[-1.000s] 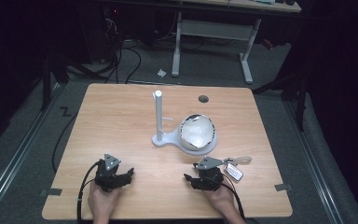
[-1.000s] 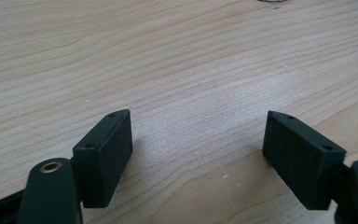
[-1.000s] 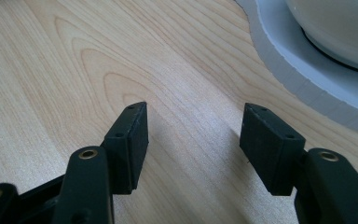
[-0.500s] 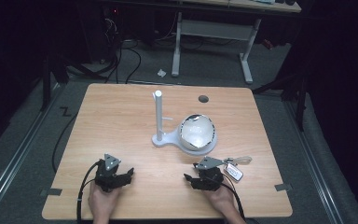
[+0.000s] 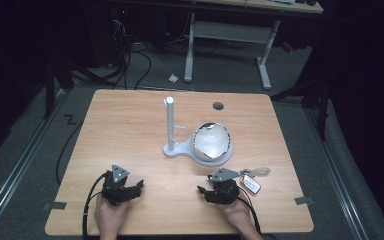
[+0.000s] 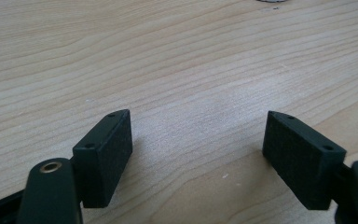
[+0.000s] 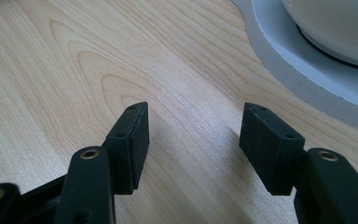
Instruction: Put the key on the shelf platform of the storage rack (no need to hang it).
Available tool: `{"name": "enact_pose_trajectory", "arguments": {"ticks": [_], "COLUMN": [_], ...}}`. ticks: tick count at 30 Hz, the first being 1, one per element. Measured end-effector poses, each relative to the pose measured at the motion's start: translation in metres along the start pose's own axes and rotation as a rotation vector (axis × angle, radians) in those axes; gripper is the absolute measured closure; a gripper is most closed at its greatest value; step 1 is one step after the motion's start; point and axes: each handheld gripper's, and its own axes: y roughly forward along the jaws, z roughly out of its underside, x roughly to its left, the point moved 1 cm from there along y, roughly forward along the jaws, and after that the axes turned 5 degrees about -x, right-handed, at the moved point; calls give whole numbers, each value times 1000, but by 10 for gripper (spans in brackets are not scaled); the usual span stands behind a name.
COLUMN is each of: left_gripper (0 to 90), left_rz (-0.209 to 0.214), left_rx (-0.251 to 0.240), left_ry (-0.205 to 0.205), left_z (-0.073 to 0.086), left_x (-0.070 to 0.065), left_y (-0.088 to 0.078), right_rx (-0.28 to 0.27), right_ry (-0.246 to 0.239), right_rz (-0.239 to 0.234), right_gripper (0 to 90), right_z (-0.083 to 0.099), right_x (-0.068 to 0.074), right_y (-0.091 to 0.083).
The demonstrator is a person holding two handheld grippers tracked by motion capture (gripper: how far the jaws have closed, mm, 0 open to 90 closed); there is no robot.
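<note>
A: Left to right, quick. Left gripper (image 5: 130, 187) sits on the counter (image 5: 130, 125) near the front edge, held in a hand (image 5: 111, 215). In the left gripper view we see the jaws spread wide, nothing between them, just bare wood.

B: Agreed, released. Next, middle of the counter: white stand (image 5: 170, 131), upright post on a flat base. The base runs right, and a white bowl (image 5: 211, 141) sits on it, shiny inside.

A: Right gripper (image 5: 206, 191) rests near the front edge, well short of the bowl. The right gripper view shows its jaws apart too, empty, with the stand base (image 7: 307, 79) and the bowl (image 7: 335, 28) up in the far corner.

B: So released as well. Just right of that gripper there's a small tag (image 5: 250, 184) and a clear looped piece (image 5: 257, 171). Can't tell what they are.

A: Step in hand? We judge it's a rest pose, no reach begun, nothing touched.

B: The bowl is nearest the right gripper, so we judge that's the target. Next move calls for lifting the right gripper, going forward to the bowl rim and straddling the wall with the jaws before closing.

A: Thin, slick rim, so it may slip.
</note>
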Motion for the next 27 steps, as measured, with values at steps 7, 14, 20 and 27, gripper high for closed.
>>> {"name": "enact_pose_trajectory", "arguments": {"ticks": [7, 14, 20, 27], "left_gripper": [244, 244, 244, 243], "left_rz": [2, 4, 3, 4], "left_rx": [-1, 1, 2, 1], "left_ry": [-7, -9, 0, -3], "left_z": [0, 0, 0, 0], "left_x": [0, 0, 0, 0], "left_y": [0, 0, 0, 0], "right_rx": [0, -19, -45, -60], "right_ry": [18, 43, 61, 70], "right_rz": [23, 21, 20, 21], "right_gripper": [432, 495, 534, 571], "right_z": [0, 1, 0, 0], "right_x": [3, 0, -3, -8], "right_y": [0, -3, -11, -20]}}
